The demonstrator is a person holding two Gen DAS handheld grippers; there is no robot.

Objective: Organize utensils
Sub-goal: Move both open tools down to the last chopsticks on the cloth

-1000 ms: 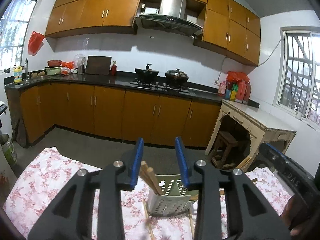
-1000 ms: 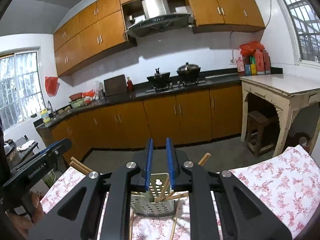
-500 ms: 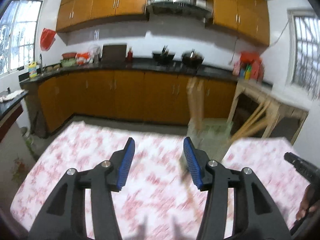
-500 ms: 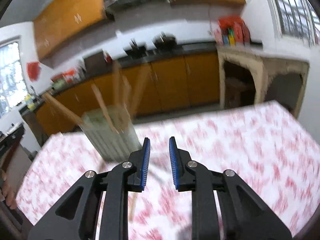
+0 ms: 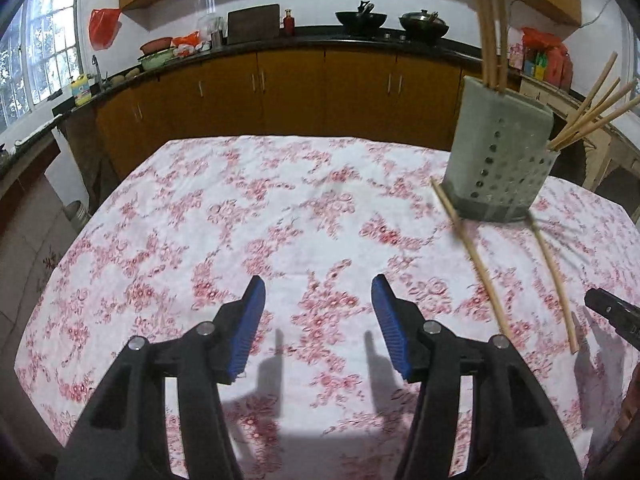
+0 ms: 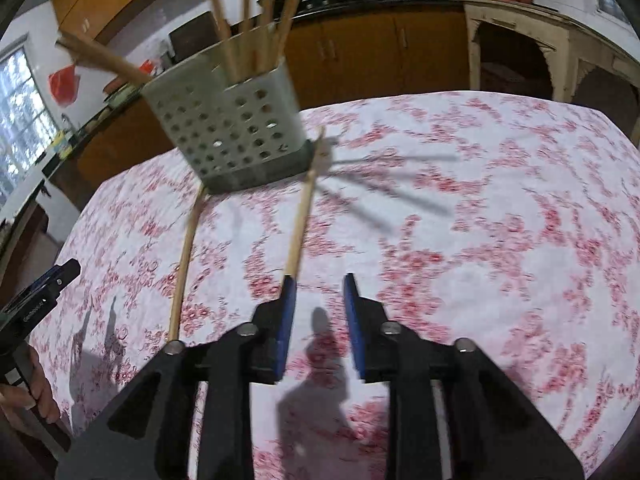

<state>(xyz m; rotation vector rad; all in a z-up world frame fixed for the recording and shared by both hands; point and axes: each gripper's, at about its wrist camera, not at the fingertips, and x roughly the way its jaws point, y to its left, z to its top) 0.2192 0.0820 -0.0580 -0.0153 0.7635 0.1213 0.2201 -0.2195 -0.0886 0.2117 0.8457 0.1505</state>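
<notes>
A grey perforated utensil holder [image 5: 500,160] stands on the floral tablecloth [image 5: 280,216] at the far right, with several wooden chopsticks [image 5: 490,24] upright or leaning in it. It also shows in the right wrist view [image 6: 236,128]. Two loose chopsticks lie on the cloth in front of it [image 5: 472,256] [image 5: 554,276]; the right wrist view shows them too [image 6: 302,204] [image 6: 186,256]. My left gripper [image 5: 318,312] is open and empty above the cloth. My right gripper [image 6: 318,300] is open and empty, its left finger beside the near end of one chopstick.
Kitchen cabinets and a dark counter [image 5: 320,44] with pots run behind the table. A pale side table [image 6: 540,28] stands at the right. The table's far edge [image 5: 256,140] is near the cabinets.
Both grippers have pulled back and tilted down from the holder to hover over the cloth. Both jaws have opened wider.
</notes>
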